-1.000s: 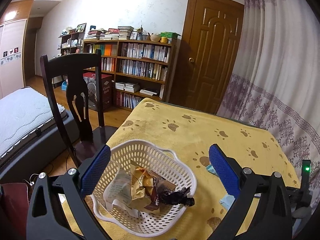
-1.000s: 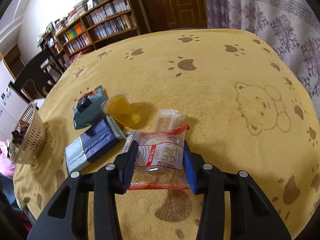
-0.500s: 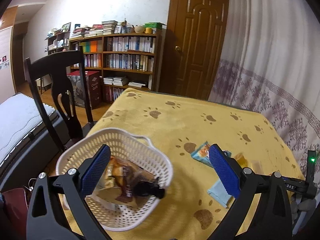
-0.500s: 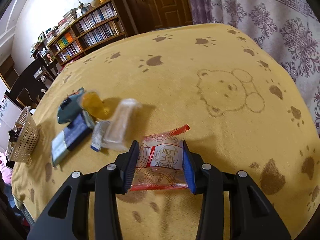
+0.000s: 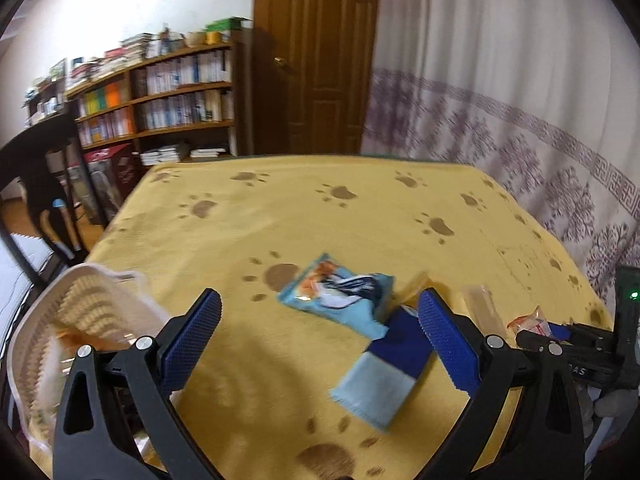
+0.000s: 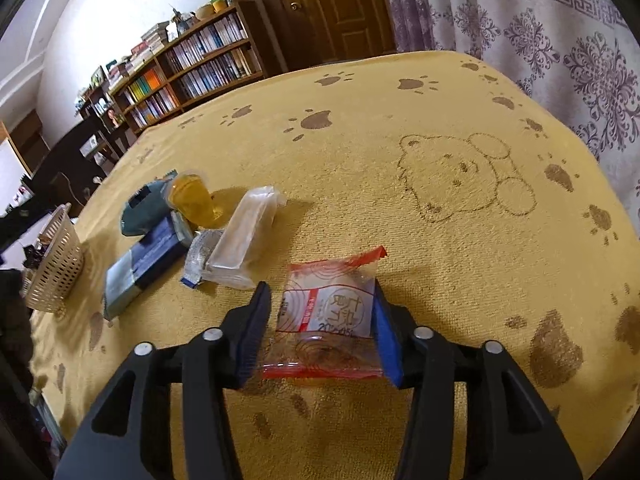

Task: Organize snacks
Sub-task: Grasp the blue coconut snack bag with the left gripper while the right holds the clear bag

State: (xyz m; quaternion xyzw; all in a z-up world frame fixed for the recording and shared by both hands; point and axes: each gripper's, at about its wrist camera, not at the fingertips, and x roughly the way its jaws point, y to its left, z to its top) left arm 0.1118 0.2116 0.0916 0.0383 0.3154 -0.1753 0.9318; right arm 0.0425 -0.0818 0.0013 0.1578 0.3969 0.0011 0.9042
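My right gripper (image 6: 320,292) is shut on a clear, red-trimmed snack packet (image 6: 332,312), held just above the yellow paw-print tablecloth (image 6: 400,120). To its left lie a clear packet (image 6: 244,240), a yellow jelly cup (image 6: 194,200), a teal packet (image 6: 144,208), a dark blue and pale packet (image 6: 148,260) and a small silver packet (image 6: 200,256). At the table's left edge stands the white basket (image 6: 56,272). My left gripper (image 5: 318,300) is open and holds nothing. It hovers between the basket (image 5: 80,320) and the light blue packet (image 5: 340,300), with the dark blue packet (image 5: 384,376) by its right finger.
A dark wooden chair (image 5: 40,184) stands beyond the table's left side, a bookshelf (image 5: 160,104) and a brown door (image 5: 320,52) behind it. A patterned curtain (image 5: 520,120) hangs along the right edge. The right gripper's body (image 5: 580,360) shows at the far right of the left wrist view.
My left gripper has swung right, from over the basket toward the pile of snacks. My right gripper has carried the red-trimmed packet away from the pile.
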